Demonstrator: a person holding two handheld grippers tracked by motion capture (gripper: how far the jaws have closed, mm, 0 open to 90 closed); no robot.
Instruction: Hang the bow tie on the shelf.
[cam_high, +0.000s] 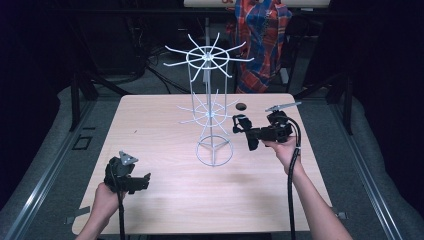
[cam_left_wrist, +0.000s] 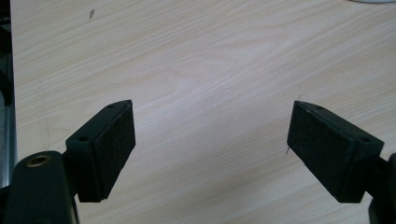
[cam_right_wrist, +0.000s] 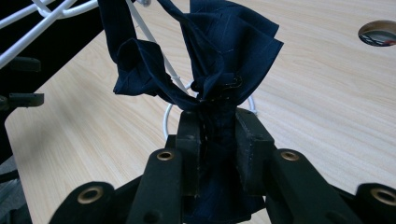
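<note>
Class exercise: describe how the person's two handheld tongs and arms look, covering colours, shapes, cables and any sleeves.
Both tongs, left and right, are black, with flat rectangular padded jaws and brass-coloured pivot rivets. A grey three-cornered plate tops the left one. A black cable trails from each. The forearms are bare, with no sleeves visible.

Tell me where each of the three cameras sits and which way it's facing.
High view: above the person's side, looking forward and down on the table and white wire rack; both forearms and grippers enter from below.
Left gripper view: rides the left gripper, looking down at bare wood between its wide-open jaws.
Right gripper view: rides the right gripper, facing the rack past jaws shut on a dark blue cloth.
Shared: the high and right gripper views both show the rack and the table's round hole.
</note>
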